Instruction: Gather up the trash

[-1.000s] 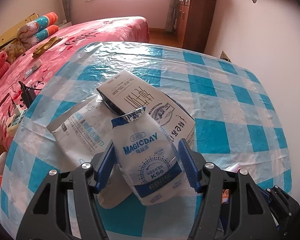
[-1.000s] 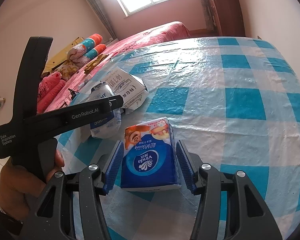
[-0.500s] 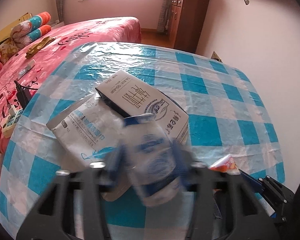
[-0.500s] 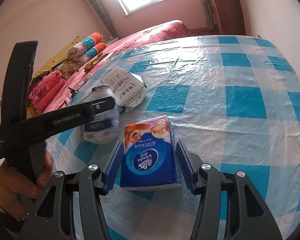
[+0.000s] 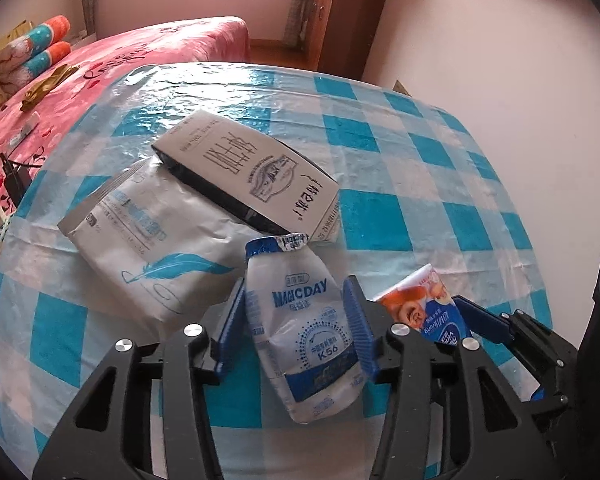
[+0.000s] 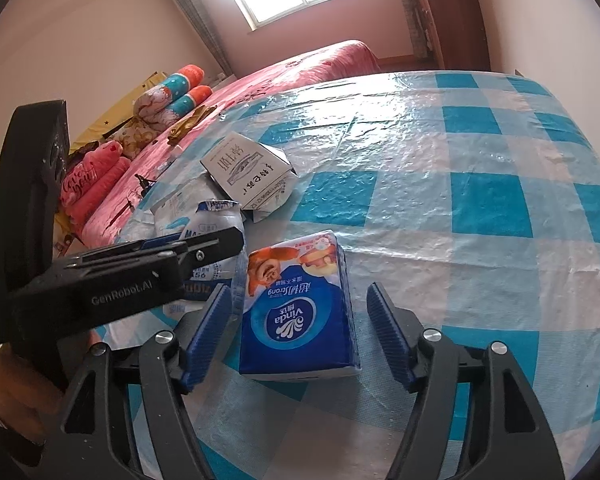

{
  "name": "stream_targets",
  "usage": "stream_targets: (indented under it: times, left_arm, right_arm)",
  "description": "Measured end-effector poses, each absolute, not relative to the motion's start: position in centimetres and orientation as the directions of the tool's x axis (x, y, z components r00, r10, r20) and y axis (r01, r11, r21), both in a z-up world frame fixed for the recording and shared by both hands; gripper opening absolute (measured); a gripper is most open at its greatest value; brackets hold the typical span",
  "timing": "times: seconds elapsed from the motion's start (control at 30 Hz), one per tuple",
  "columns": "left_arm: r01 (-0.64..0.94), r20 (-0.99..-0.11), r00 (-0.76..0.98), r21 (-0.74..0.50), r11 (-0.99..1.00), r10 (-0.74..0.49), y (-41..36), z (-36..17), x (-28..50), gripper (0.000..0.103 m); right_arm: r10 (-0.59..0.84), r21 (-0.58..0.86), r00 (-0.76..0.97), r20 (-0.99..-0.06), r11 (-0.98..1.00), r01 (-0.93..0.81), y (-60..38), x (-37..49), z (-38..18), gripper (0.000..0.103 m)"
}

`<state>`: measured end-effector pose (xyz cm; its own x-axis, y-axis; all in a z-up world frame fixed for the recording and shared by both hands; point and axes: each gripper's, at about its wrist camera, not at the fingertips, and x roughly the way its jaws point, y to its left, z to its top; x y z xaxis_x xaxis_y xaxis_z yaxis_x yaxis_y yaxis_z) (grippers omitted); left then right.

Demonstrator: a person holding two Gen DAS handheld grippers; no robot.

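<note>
Left wrist view: left claw (image 5: 298,330) opening, pads flanking MAGICDAY pouch (image 5: 304,328) on checked surface (image 5: 380,152). Right claw (image 6: 300,332) opening around, clear of, tissue pack (image 6: 298,312).

Two wrist fisheyes, both tilted down over one checked table (image 5: 380,216).

The left wrist view looks from close above the near edge, across the table toward the far bed (image 5: 140,56) and window. The right wrist view sits just to its right, angled left, equally near. Both share the tissue pack (image 6: 300,308) (image 5: 428,308), milk pouch (image 5: 300,320) (image 6: 212,224), carton (image 5: 252,168) (image 6: 248,168), bed and window.
</note>
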<state>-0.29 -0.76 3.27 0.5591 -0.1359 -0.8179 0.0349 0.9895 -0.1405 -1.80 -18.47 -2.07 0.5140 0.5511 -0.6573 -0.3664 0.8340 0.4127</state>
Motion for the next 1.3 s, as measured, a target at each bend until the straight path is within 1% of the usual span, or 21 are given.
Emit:
stream_targets:
  times: [0.03,0.07,0.1,0.2,0.27,0.4,0.53,0.6,0.7,0.87,0.93,1.0,1.07,1.17,1.2,1.3]
  left_arm:
    - [0.047,-0.820,0.553,-0.146,0.988,-0.147,-0.9,3.2,-0.3,0.058]
    - [0.061,-0.824,0.544,-0.145,0.988,-0.155,-1.2,3.1,-0.3,0.064]
    - [0.070,-0.827,0.543,-0.133,0.989,-0.150,-1.4,3.1,-0.4,0.067]
    - [0.082,-0.830,0.539,-0.114,0.990,-0.140,-1.8,2.9,-0.3,0.072]
    - [0.083,-0.835,0.534,-0.102,0.991,-0.130,-1.9,2.8,-0.3,0.074]
    - [0.082,-0.850,0.519,-0.059,0.995,-0.093,-2.1,2.5,-0.5,0.081]
    - [0.064,-0.861,0.501,-0.063,0.996,-0.086,-1.5,2.2,-0.9,0.084]
    - [0.059,-0.863,0.499,-0.062,0.996,-0.084,-1.2,2.1,-1.1,0.088]
    - [0.058,-0.864,0.498,-0.050,0.997,-0.072,-1.1,2.0,-1.0,0.090]
    - [0.057,-0.860,0.509,-0.015,0.998,-0.041,-1.2,1.9,-0.9,0.090]
    - [0.061,-0.857,0.513,-0.009,0.998,-0.039,-1.3,1.9,-1.2,0.086]
    - [0.056,-0.854,0.520,0.009,0.998,-0.021,-1.2,1.9,-1.4,0.078]
    - [0.062,-0.850,0.526,0.013,0.998,-0.022,-1.2,2.0,-1.6,0.075]
    - [0.075,-0.845,0.535,0.035,0.997,-0.011,-1.6,2.1,-1.8,0.062]
    - [0.080,-0.845,0.535,0.035,0.996,-0.014,-1.7,2.1,-1.9,0.060]
    - [0.084,-0.846,0.533,0.029,0.996,-0.021,-1.6,2.2,-1.9,0.060]
  right_arm:
    - [0.551,0.413,0.513,-0.658,0.834,-0.367,-18.5,-1.8,-2.1,0.071]
    - [0.551,0.411,0.513,-0.658,0.834,-0.369,-18.4,-1.9,-2.1,0.071]
    - [0.551,0.410,0.512,-0.658,0.834,-0.370,-18.4,-1.9,-2.0,0.072]
    - [0.548,0.400,0.509,-0.664,0.835,-0.378,-18.4,-2.0,-2.0,0.074]
    - [0.530,0.374,0.512,-0.676,0.845,-0.382,-18.2,-2.2,-1.9,0.074]
    - [0.497,0.314,0.512,-0.701,0.859,-0.405,-17.8,-2.6,-1.9,0.076]
    - [0.471,0.270,0.514,-0.717,0.867,-0.418,-17.3,-3.0,-1.8,0.081]
    - [0.467,0.262,0.513,-0.720,0.868,-0.422,-17.2,-3.1,-1.9,0.083]
    - [0.461,0.255,0.514,-0.723,0.870,-0.422,-17.2,-3.2,-1.9,0.084]
    - [0.447,0.232,0.514,-0.732,0.873,-0.429,-17.0,-3.3,-2.0,0.085]
    - [0.444,0.224,0.512,-0.735,0.872,-0.435,-16.9,-3.3,-2.0,0.088]
    - [0.440,0.214,0.511,-0.739,0.872,-0.441,-16.7,-3.3,-2.1,0.090]
    - [0.436,0.206,0.508,-0.743,0.871,-0.447,-16.5,-3.3,-2.1,0.091]
    - [0.437,0.199,0.504,-0.745,0.867,-0.457,-16.3,-3.4,-2.1,0.094]
    - [0.438,0.199,0.503,-0.745,0.866,-0.459,-16.3,-3.3,-2.1,0.094]
    - [0.443,0.204,0.499,-0.745,0.863,-0.462,-16.2,-3.3,-2.1,0.095]
